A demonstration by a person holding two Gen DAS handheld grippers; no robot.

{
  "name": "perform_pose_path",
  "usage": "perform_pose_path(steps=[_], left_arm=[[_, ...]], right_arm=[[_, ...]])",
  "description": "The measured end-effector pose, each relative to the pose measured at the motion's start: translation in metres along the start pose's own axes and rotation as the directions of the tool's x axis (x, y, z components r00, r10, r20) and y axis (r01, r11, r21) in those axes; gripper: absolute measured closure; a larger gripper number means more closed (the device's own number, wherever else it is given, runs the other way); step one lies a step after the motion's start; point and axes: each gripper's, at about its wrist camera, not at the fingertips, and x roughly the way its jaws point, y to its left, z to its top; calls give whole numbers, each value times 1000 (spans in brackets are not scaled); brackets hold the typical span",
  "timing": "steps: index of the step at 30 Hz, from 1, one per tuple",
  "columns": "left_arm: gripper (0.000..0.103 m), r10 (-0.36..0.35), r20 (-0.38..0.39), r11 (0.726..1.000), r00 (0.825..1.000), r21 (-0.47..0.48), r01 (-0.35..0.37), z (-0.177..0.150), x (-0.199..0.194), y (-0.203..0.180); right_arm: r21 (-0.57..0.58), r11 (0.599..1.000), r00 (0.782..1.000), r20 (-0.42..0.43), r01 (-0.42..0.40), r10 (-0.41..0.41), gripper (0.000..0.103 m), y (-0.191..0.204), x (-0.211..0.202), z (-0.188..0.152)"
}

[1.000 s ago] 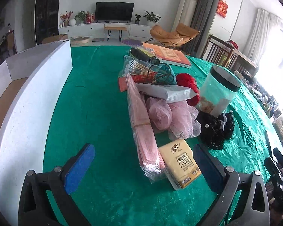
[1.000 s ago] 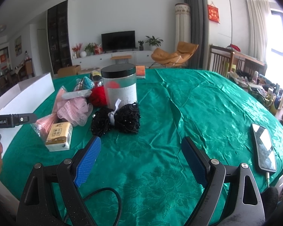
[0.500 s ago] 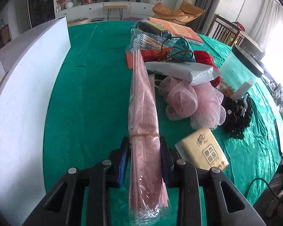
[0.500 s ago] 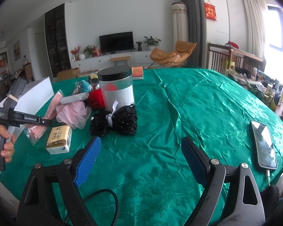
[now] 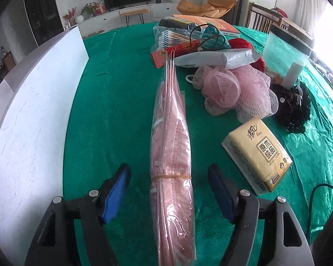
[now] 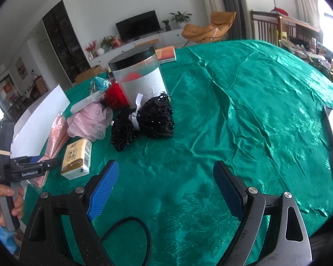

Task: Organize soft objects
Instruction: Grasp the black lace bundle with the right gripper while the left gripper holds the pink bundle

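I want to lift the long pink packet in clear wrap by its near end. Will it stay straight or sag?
The pink packet is long, thin and looks like stacked soft sheets, so it will probably droop beyond the left gripper, whose jaws are opening around it without touching. Its glossy wrap may slip on the pads. The rubber band should keep the sheets together.

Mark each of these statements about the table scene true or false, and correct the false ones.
1. The long pink packet lies between the pads of the left gripper. True; the jaws are opening and the pads do not press it.
2. The yellow tissue pack sits inside the white box. False: it lies on the green tablecloth, on the packet's other side.
3. The right gripper is shut on the black beaded bundle. False: it is open over bare cloth, short of the bundle.
4. The clear jar has a black lid. True.
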Motion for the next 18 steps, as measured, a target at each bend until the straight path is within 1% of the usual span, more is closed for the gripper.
perform_pose_path(steps=[2, 4, 6, 9, 10, 12, 13, 14, 15, 16, 17, 18], left_arm=[[31, -9, -3, 1000, 1000, -10, 9, 0, 1, 1], [31, -20, -8, 1000, 1000, -19, 20, -1, 2, 2], [31, -21, -10, 1000, 1000, -15, 21, -3, 2, 2], [31, -20, -17, 1000, 1000, -14, 20, -7, 5, 1], [30, -17, -8, 1000, 1000, -11, 17, -9, 4, 0], [30, -15, -6, 1000, 1000, -10, 15, -11, 3, 0], [30, -18, -6, 1000, 1000, -13, 17, -11, 3, 1], [30, -19, -4, 1000, 1000, -15, 19, -11, 3, 1], [30, -19, -3, 1000, 1000, -17, 19, -11, 3, 1], [30, -19, -2, 1000, 1000, -19, 19, -12, 2, 0], [30, -24, 0, 999, 1000, -21, 24, -11, 2, 0], [30, -31, 2, 999, 1000, -22, 31, -11, 2, -1]], right_arm=[[59, 997, 997, -47, -57, 60, 14, -1, 20, 17], [74, 995, 995, -70, -62, 68, 14, 1, 40, 36], [17, 999, 993, -106, -44, 45, 14, 11, 61, 54], [-123, 992, 986, -166, -31, 11, 14, 29, 86, 69], [-138, 990, 984, -176, -29, 4, 14, 30, 91, 71], [-91, 996, 980, -200, -14, -5, 14, 17, 95, 71], [-57, 997, 977, -206, 51, -62, 14, 5, 93, 69], [-9, 994, 974, -195, 113, -113, 14, -10, 86, 67], [42, 979, 967, -170, 199, -189, 14, -24, 77, 65], [69, 954, 949, -146, 291, -279, 14, -36, 65, 65], [71, 934, 932, -118, 351, -341, 14, -43, 54, 65], [59, 928, 928, -88, 368, -363, 13, -45, 44, 65]])
